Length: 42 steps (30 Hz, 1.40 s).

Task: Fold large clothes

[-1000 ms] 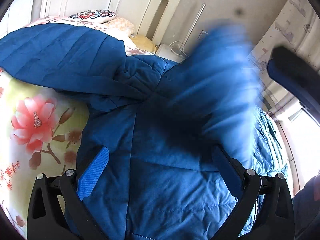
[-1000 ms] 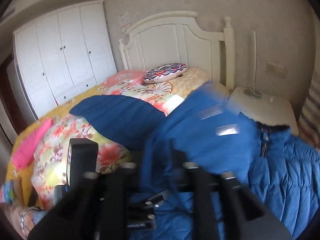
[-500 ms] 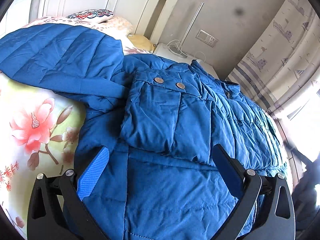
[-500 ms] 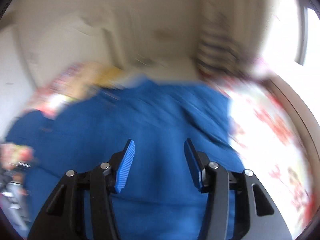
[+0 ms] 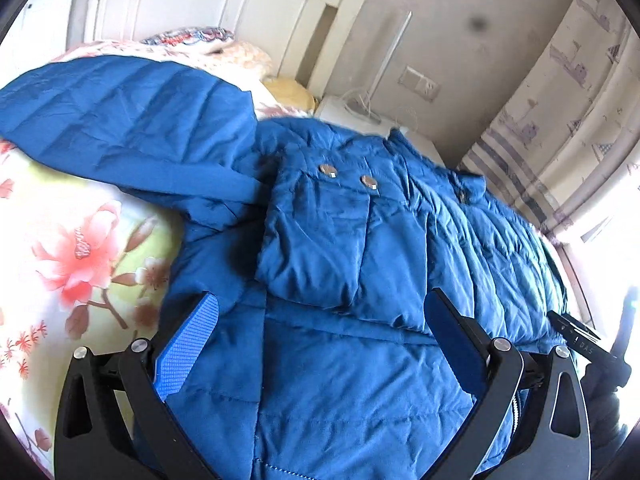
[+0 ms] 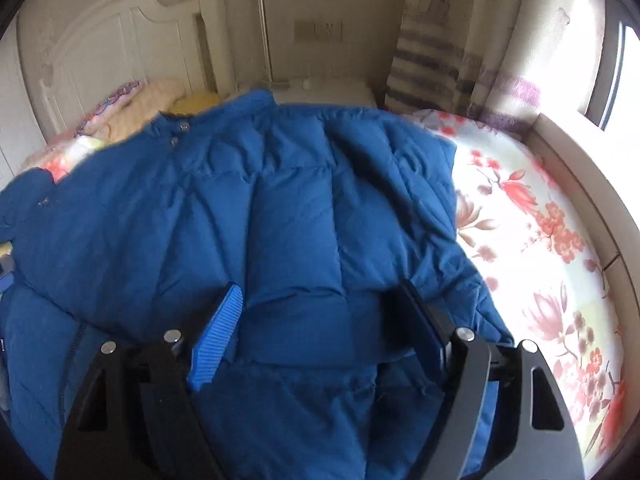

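A large blue quilted jacket [image 5: 328, 380] lies spread over the bed. One sleeve [image 5: 332, 236], with two metal snaps at its cuff, lies folded across the body. The other sleeve [image 5: 120, 128] stretches out to the upper left over the floral quilt. My left gripper [image 5: 320, 344] hovers open just above the jacket's lower body, nothing between its fingers. In the right wrist view the jacket [image 6: 280, 208] fills the middle. My right gripper [image 6: 316, 328] is low over its right side, its jaws opening wide, with fabric beneath them but nothing pinched.
A floral quilt [image 6: 536, 248] covers the bed on both sides of the jacket. A white headboard [image 5: 248, 20], pillows [image 5: 192, 38] and a white nightstand [image 5: 352, 108] stand at the far end. Striped curtains [image 6: 448, 60] and a bright window are to the right.
The right gripper carried the sleeve across the jacket, let it drop there, then swung to the jacket's right side and spread its jaws. The left gripper stayed put.
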Available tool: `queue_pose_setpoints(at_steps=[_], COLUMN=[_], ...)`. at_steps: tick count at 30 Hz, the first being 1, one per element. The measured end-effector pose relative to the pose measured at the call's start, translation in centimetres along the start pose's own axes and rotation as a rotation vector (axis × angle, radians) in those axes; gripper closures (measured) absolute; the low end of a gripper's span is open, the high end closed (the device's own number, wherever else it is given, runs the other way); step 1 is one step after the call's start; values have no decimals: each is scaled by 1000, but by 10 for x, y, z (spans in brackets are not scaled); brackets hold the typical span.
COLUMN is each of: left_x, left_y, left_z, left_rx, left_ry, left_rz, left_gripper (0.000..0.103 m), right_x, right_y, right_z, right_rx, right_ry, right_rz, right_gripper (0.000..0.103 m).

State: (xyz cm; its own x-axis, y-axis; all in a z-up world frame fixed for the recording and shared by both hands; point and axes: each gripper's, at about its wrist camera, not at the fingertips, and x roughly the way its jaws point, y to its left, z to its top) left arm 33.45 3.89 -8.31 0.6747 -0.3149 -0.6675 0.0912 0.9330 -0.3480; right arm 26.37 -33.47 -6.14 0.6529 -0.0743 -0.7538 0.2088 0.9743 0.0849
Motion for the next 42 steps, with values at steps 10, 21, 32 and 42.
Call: queue_pose_setpoints(at_steps=[10,21,32,42], left_x=[1,-51,97,34], left_y=[22,-38,-87,-47], left_z=[9,55,39,-12], left_rx=[-119,40,371,394], left_ry=[-45,-140,118,206], left_rz=[-26,-51,284,253], left_gripper=[7,4,4,4], right_x=[-4,-2,-2,-2], right_y=[-15,-8,-11,-21], right_z=[-2,-2,-3,-4], right_rx=[59,70,87,132], right_ry=[-24,-22,-27,-36], right_rz=[70,79,103,159], right_gripper=[25,25,25,25])
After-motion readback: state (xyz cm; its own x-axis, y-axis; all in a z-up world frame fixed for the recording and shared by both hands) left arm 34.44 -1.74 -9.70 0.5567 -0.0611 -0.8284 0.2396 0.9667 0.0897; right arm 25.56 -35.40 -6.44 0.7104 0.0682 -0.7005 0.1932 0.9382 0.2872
